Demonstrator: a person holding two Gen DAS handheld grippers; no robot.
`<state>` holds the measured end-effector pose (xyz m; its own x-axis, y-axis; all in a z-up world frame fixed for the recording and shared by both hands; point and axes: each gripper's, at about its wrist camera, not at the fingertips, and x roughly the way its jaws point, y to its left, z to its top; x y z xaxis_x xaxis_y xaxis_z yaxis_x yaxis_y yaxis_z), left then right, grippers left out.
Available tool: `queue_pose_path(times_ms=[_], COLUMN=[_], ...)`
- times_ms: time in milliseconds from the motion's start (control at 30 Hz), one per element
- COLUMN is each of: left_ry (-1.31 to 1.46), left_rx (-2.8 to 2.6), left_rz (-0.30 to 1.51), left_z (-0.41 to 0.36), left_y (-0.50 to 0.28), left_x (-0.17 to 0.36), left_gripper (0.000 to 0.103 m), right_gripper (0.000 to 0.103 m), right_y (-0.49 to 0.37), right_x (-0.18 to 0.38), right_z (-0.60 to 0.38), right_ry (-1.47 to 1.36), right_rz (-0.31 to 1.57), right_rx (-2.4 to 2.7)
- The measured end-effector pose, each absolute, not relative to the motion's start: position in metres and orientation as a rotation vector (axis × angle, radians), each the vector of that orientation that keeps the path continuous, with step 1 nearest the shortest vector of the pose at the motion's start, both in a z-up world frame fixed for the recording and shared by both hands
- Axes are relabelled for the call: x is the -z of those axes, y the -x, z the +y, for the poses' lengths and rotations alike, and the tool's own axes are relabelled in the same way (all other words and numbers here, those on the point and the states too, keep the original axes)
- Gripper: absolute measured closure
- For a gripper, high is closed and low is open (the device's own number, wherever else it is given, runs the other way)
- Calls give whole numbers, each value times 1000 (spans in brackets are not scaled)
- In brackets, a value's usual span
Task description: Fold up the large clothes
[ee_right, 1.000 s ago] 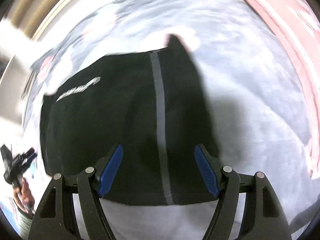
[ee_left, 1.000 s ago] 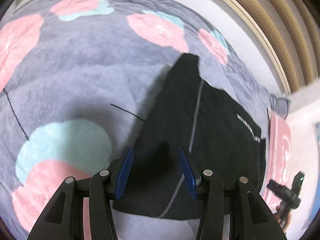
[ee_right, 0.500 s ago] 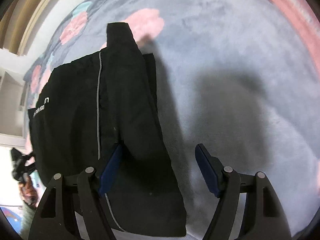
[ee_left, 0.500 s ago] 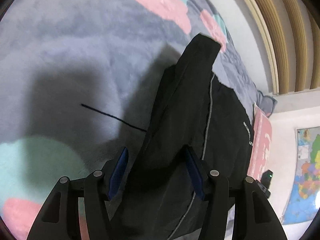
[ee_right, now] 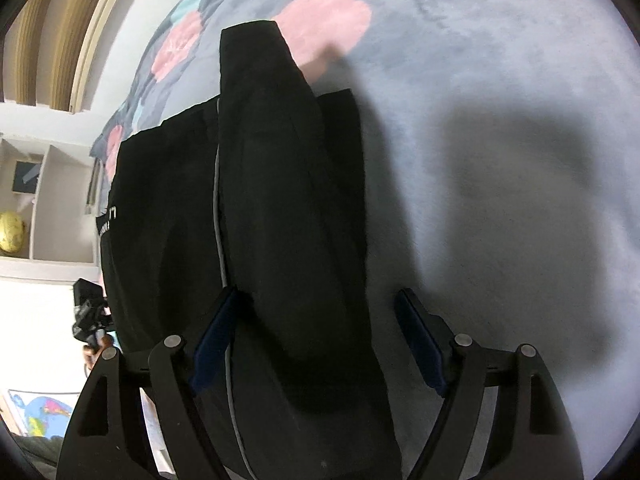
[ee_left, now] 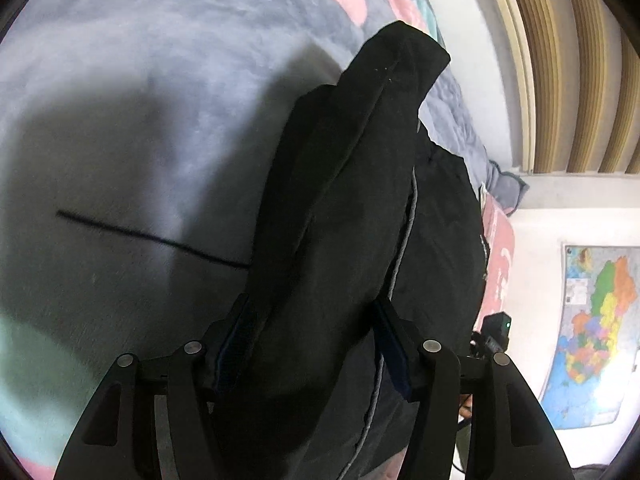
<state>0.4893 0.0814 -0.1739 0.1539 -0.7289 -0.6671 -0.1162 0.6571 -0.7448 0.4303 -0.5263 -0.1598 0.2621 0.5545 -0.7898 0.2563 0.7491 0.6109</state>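
A black garment (ee_left: 360, 208) with a thin grey stripe and white lettering lies folded on a grey fleece blanket (ee_left: 140, 100) with pink and teal shapes. In the left wrist view its raised fold fills the space between the blue-padded fingers of my left gripper (ee_left: 312, 344), whose jaws stand apart around the cloth. In the right wrist view the same garment (ee_right: 280, 200) lies between and under the fingers of my right gripper (ee_right: 320, 344), which is open, with a gap beside the right pad (ee_right: 420, 348).
A thin black line (ee_left: 152, 238) runs across the blanket left of the garment. A wooden slatted headboard (ee_left: 580, 60), a wall map (ee_left: 596, 332) and a shelf unit (ee_right: 40, 200) border the bed. The other gripper shows at the garment's far end (ee_left: 494, 340).
Both grippers have moved down and forward onto the garment. A long fold of black cloth now rises between the fingers in both views. The view has tilted toward the bed's far edge.
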Motion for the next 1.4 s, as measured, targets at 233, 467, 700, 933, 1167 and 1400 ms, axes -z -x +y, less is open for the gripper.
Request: queue_pose_path(times_ms=[233, 467, 700, 933, 1167, 1400], left_ry=[867, 835, 906, 783, 749, 737], left_rx=[513, 571, 543, 563, 660, 710], left_rz=[1372, 1336, 1387, 1236, 1095, 1019], left_z=[77, 64, 54, 37, 22, 46], left_y=[-492, -486, -496, -469, -413, -335], left_x=[187, 170, 188, 128, 46, 0], left_gripper=[40, 51, 38, 76, 81, 80], right_gripper=[21, 43, 30, 63, 66, 66], right_y=[-419, -410, -415, -391, -346, -301], right_x=[167, 152, 172, 122, 39, 10], right_z=[-544, -547, -546, -542, -513, -508], right_ry=[-875, -833, -977, -933, -789, -791], right_rz=[1287, 1275, 1276, 1148, 1036, 1002], right_rx=[-275, -340, -366, -414, -474, -457])
